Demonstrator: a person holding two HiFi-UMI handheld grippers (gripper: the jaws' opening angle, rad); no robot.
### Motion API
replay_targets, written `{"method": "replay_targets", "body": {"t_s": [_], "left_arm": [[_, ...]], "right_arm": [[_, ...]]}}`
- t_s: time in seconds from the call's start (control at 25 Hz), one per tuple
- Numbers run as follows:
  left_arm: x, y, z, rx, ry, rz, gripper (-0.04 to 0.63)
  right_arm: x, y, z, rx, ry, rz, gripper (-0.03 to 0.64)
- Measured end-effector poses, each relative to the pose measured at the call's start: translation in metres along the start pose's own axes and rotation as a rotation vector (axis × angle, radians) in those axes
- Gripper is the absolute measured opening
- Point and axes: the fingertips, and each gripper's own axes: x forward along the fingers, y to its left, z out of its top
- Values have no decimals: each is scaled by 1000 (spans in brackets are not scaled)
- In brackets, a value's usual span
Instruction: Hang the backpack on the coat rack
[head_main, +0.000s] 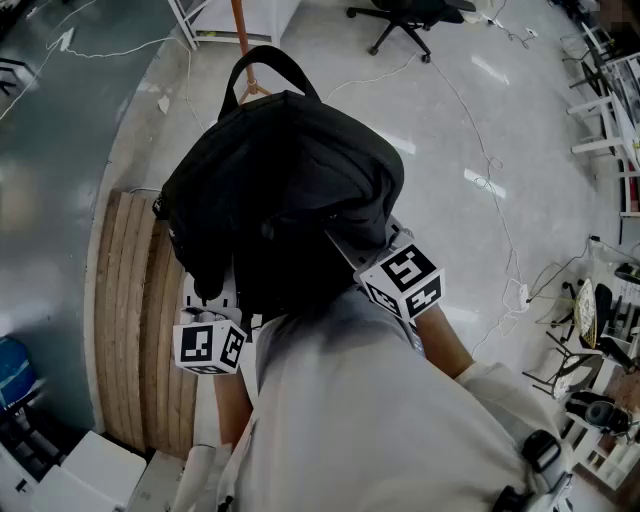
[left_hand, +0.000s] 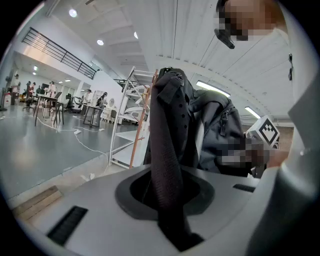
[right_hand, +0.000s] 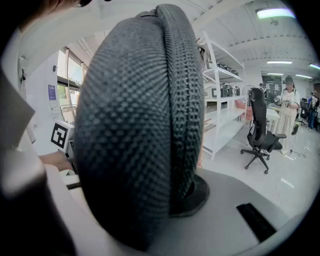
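Note:
A black backpack (head_main: 285, 195) hangs in the air in front of me, its top handle (head_main: 266, 66) standing up toward the orange coat rack pole (head_main: 240, 25) beyond it. My left gripper (head_main: 210, 340) sits under the pack's lower left and my right gripper (head_main: 402, 280) under its lower right, with the jaws of both hidden by the fabric. In the left gripper view, my left gripper (left_hand: 169, 202) is shut on a thin black webbing strap (left_hand: 166, 150); the pole (left_hand: 142, 127) stands just behind. My right gripper (right_hand: 165, 200) is shut on a padded mesh shoulder strap (right_hand: 137, 120).
A slatted wooden bench (head_main: 130, 330) lies on the floor at the left. A white shelf frame (head_main: 215, 25) stands beside the pole, and an office chair (head_main: 410, 15) is at the back. Cables (head_main: 490, 170) trail over the floor. Gear and racks (head_main: 600, 330) crowd the right edge.

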Motion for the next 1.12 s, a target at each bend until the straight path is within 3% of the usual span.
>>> {"method": "replay_targets", "body": {"t_s": [0.56, 1.12], "left_arm": [[-18, 24, 15, -23, -48, 11, 58], [11, 42, 22, -4, -12, 22, 60]], "right_arm": [[-3, 38, 12, -22, -41, -59, 110], [23, 18, 22, 30, -43, -49, 117]]}}
